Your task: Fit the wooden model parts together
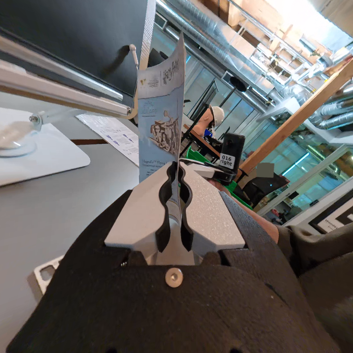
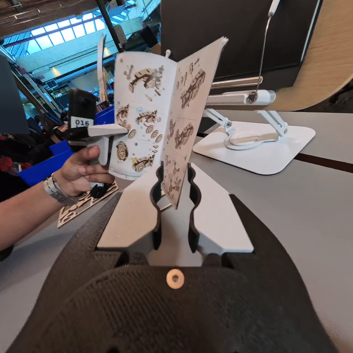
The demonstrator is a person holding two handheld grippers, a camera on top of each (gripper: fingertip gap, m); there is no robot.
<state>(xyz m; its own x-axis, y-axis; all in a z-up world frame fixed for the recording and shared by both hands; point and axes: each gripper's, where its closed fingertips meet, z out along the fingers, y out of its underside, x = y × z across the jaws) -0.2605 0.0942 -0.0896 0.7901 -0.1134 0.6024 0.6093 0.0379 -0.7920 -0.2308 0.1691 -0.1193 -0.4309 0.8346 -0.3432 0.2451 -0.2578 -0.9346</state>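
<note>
An open instruction booklet with pictures of the wooden model is held upright over the grey table. My left gripper is shut on its blue cover, with the sheet pinched between the pad tips. It also shows in the right wrist view, in a person's hand at the booklet's left edge. My right gripper is open. A right-hand page stands slanted between its pads, which do not press on it. A laser-cut wooden parts sheet lies flat on the table under the left hand.
A white tablet stand carrying a dark screen stands on the table behind the booklet. A printed paper sheet lies beside it. Blue bins sit past the table on the left, a green bin past it on the right. Tip to tip, the grippers are about 9 cm apart.
</note>
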